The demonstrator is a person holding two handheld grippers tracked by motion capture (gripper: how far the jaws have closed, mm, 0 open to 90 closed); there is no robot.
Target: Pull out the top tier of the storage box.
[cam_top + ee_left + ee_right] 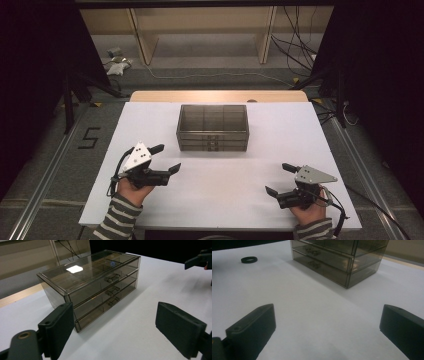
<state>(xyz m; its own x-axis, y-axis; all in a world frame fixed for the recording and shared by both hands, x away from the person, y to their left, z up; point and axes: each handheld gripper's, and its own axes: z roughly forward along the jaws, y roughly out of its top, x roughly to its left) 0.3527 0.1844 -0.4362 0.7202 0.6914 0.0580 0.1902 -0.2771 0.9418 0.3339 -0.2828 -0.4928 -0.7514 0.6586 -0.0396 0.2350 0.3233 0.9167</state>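
Smoky clear plastic drawer box (212, 127), three drawers w/ small handles, sits mid-counter (225, 200) toward the far edge, fronts facing the person, so both hands can reach it head-on.

High view: left tool (169, 159) is held off the counter, angled toward the box's near-left corner, jaws spread wide, nothing between them. Right tool (280, 179) sits low near the near-right edge, well apart from the box, jaws also wide and empty; prob. parked while the left leads.

Left gripper view: jaws frame the box (95, 282) w/ bare counter between; all drawers look shut. Handles (112, 278) lie ahead, likely the target.

Right gripper view: wide, empty jaws over bare counter, box (342, 257) farther off; small black ring (249, 259) lies apart, upper left.
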